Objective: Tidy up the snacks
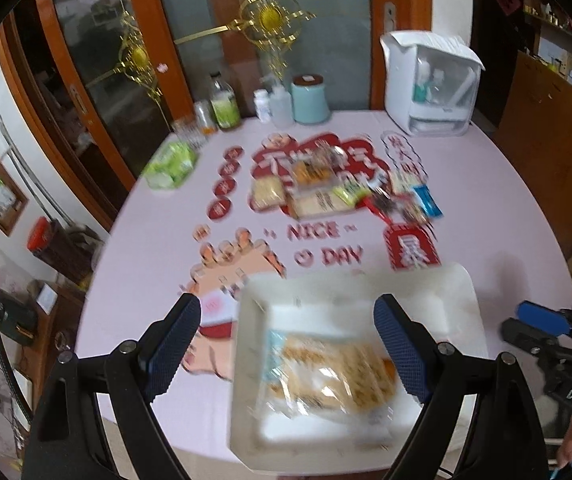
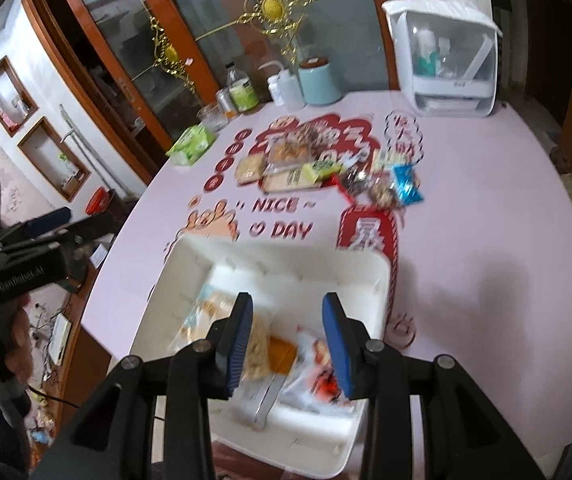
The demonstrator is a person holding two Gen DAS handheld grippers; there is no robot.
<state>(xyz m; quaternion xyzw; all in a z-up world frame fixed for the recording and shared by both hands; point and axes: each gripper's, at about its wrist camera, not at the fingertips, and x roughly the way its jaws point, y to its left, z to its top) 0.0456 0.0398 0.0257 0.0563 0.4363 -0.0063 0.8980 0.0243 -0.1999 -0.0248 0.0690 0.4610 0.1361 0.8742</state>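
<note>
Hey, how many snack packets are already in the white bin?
2 show: a crumbly beige packet lying on the left of the white bin, and a white-and-red packet at its right. Blur and the right gripper may hide others.

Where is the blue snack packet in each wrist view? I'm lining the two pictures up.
Left wrist: the blue snack packet lies right of centre, at the right end of the snack pile.
Right wrist: the same packet lies right of centre in the upper half, again at the pile's right end.
Shared landmark: the "NICE DAY" lettering, printed on the tablecloth left of and below the packet.
</note>
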